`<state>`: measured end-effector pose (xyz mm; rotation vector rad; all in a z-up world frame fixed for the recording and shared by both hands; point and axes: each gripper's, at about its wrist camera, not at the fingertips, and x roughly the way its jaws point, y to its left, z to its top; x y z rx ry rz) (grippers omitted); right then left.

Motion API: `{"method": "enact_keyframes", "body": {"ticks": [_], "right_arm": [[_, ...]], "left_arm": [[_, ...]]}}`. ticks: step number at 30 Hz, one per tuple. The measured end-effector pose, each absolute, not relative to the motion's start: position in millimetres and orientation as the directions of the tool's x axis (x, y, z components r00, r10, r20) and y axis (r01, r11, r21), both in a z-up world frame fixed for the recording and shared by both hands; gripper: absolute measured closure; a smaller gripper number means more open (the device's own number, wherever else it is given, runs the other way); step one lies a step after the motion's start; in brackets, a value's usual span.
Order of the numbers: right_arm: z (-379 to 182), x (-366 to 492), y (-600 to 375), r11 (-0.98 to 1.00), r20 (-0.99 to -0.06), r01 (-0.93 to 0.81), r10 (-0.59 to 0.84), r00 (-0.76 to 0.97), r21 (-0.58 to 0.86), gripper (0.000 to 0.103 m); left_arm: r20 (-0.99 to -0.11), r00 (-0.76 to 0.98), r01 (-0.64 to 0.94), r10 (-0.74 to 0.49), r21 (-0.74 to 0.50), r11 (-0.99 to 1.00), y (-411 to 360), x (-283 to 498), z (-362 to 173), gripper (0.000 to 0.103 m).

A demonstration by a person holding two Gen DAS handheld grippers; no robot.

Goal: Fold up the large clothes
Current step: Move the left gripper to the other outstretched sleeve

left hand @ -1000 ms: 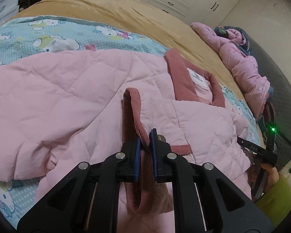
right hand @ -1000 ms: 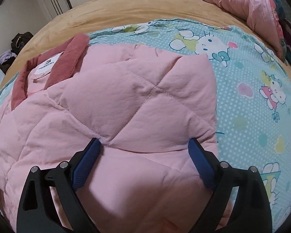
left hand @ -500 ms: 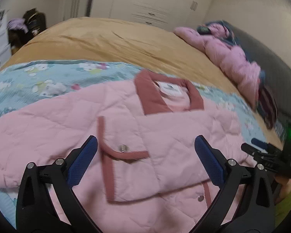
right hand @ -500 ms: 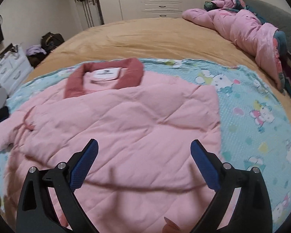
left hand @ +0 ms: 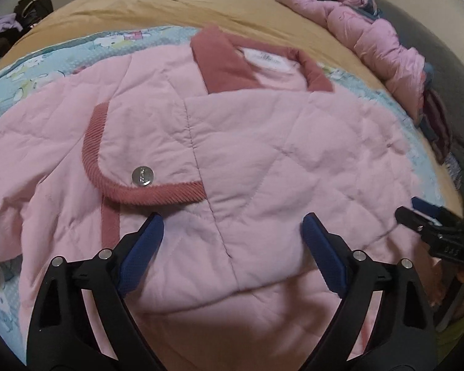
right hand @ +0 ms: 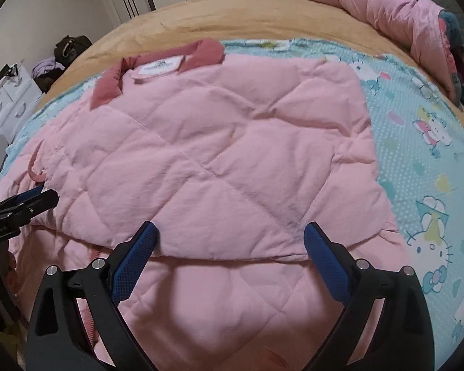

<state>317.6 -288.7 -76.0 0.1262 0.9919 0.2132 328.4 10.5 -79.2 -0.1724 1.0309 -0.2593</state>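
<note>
With left tongs (left hand: pixel 233 241) closing empty and right tongs (right hand: pixel 230 249) open, grasp the soft, bulky pink quilted jacket (right hand: pixel 219 154) at its hem.

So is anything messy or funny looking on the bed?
A little. The pink jacket lies folded and fairly neat, but its cuff sits crooked across the front and its collar is tilted. A pink quilt is heaped at the bed's far edge. Nothing looks torn or spilled.
</note>
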Motion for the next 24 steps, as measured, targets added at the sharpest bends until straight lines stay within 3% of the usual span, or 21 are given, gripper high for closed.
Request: {"method": "enact_keyframes", "body": {"ticks": [4, 24], "right_arm": [[-56.4, 302.5, -288.5, 0.962, -0.768, -0.138, 0.272, 0.581, 0.236, 0.004], [3.3, 255.1, -250.8, 0.951, -0.680, -0.222, 0.310, 0.665, 0.216, 0.004]], "left_arm": [[-0.801, 0.526, 0.142, -0.285, -0.248, 0.958, 11.8, 318.6, -58.6, 0.009], [-0.772, 0.593, 0.046, -0.229, -0.251, 0.967, 41.8, 267.9, -16.5, 0.009]]}}
